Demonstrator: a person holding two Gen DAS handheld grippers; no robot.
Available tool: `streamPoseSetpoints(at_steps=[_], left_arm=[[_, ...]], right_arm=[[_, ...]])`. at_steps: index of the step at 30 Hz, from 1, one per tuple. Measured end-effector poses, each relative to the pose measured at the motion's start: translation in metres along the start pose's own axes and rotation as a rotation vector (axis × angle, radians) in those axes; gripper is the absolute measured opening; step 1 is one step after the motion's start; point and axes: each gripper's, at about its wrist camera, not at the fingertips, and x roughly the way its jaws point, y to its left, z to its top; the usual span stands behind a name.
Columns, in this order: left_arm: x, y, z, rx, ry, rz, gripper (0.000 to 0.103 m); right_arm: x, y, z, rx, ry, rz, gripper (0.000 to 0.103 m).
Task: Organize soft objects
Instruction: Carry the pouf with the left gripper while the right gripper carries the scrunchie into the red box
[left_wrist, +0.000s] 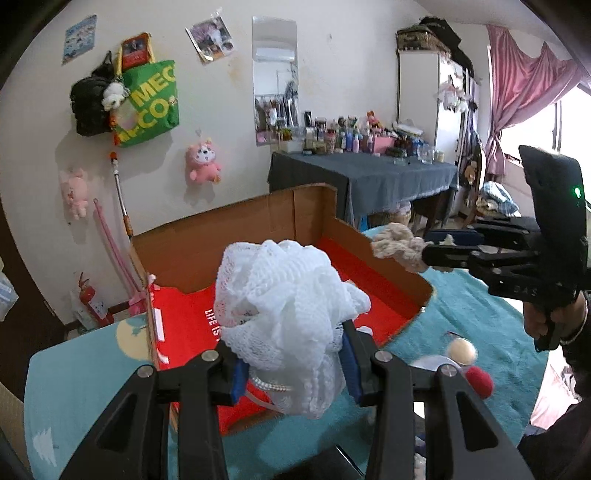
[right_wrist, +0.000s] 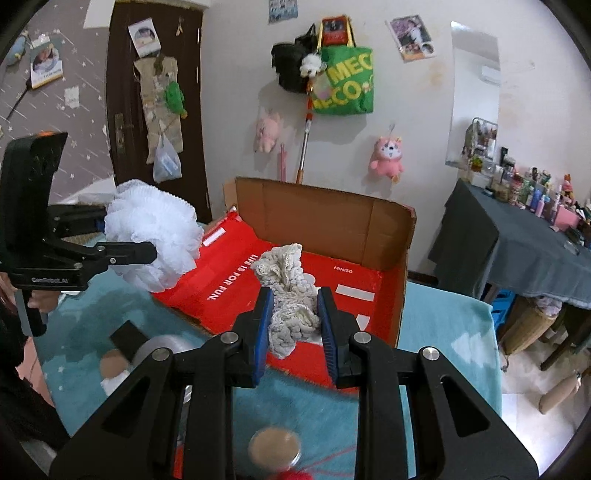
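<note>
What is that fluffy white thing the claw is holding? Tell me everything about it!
The white puff is a bunched ball of soft mesh netting, like a bath sponge, all frills and folds. A pale cord loop hangs under it. The left claw squeezes it between blue pads, holding it up in the air. It hangs at the near edge of the cardboard box with the red lining, above the teal cloth. Only the claw touches it.
</note>
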Motion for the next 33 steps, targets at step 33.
streamPoseSetpoints(at_steps=[33], left_arm=[[0.224,0.080,0.027,-0.170,0.286,0.048,0.048]], right_arm=[[0.273,-0.068,0.040,0.144,0.513,-0.121,0.024]])
